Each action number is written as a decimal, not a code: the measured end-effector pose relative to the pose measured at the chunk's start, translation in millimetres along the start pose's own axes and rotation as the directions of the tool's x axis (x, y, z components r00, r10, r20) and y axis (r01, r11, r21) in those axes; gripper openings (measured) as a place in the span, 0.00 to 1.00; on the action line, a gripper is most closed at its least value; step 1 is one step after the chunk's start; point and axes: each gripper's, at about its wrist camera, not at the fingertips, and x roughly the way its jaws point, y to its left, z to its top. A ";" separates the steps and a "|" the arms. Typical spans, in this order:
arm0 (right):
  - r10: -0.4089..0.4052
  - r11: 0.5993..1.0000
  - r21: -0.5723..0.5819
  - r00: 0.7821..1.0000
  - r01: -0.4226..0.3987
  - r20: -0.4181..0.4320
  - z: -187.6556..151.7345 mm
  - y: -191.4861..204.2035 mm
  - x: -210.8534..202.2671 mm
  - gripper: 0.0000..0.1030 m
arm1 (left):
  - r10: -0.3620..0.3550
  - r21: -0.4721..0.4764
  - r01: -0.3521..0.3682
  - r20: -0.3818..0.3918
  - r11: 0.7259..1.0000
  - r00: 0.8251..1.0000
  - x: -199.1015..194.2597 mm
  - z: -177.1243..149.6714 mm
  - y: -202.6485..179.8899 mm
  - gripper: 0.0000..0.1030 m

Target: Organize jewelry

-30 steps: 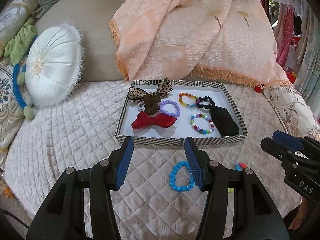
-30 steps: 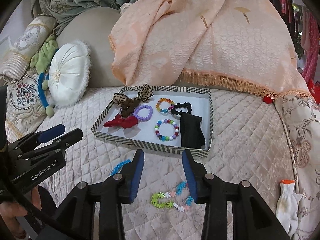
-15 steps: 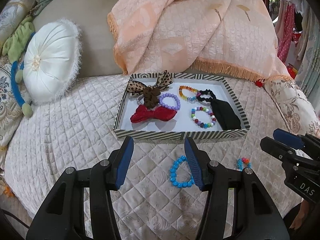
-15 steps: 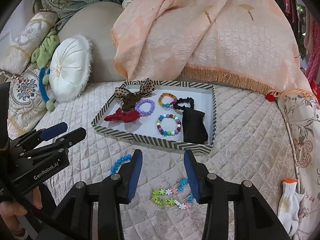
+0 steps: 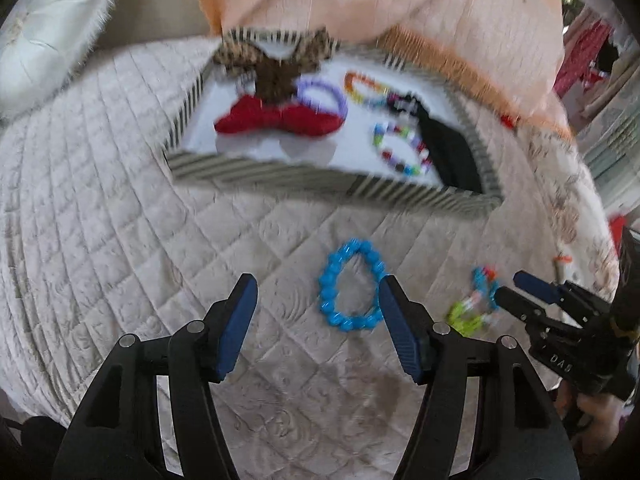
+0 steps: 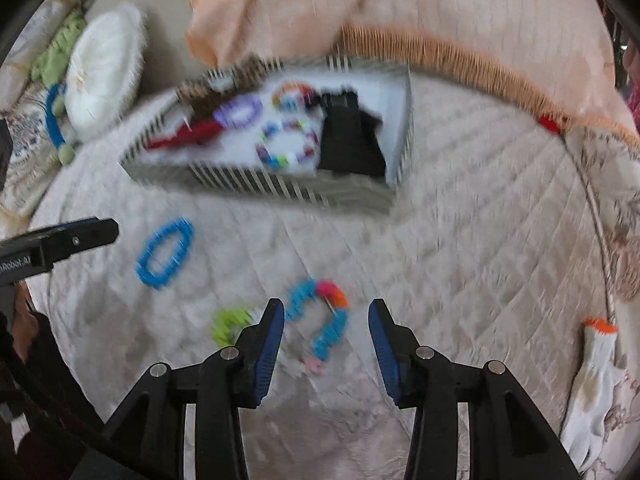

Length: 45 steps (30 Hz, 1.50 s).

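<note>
A blue bead bracelet (image 5: 352,286) lies on the quilted bed, just ahead of my open left gripper (image 5: 318,294) and close to its right finger; it also shows in the right wrist view (image 6: 165,253). A multicoloured flower bracelet (image 6: 316,322) lies partly between the fingers of my open right gripper (image 6: 326,320), seen in the left wrist view (image 5: 474,304) too. A striped tray (image 5: 280,172) beyond holds bows, bead bracelets and black hair ties. Both views are motion-blurred.
A peach fringed blanket (image 5: 380,4) hangs behind the tray. A white round cushion (image 6: 102,72) lies at the left. A white glove (image 6: 592,376) lies at the right. My right gripper (image 5: 516,292) shows low right in the left wrist view.
Both grippers have dropped lower and moved forward toward the bed. The blue bracelet and the flower bracelet now sit closer to the fingers. Both stay open.
</note>
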 end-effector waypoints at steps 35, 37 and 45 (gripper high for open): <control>0.107 0.994 -0.066 0.954 -0.092 0.279 43.4 -4.5 -93.6 0.11 | 0.007 0.130 -0.024 0.131 0.991 0.991 -49.4 36.8 -19.5 0.08; 0.104 0.994 -0.068 0.953 -0.088 0.286 45.7 -4.3 -97.1 0.11 | 0.012 0.138 -0.032 0.147 0.990 0.989 -56.3 40.3 -20.7 0.08; 0.101 0.993 -0.086 0.941 -0.077 0.322 61.2 1.1 -116.2 0.11 | 0.036 0.168 -0.072 0.209 0.983 0.977 -80.5 56.0 -30.5 0.08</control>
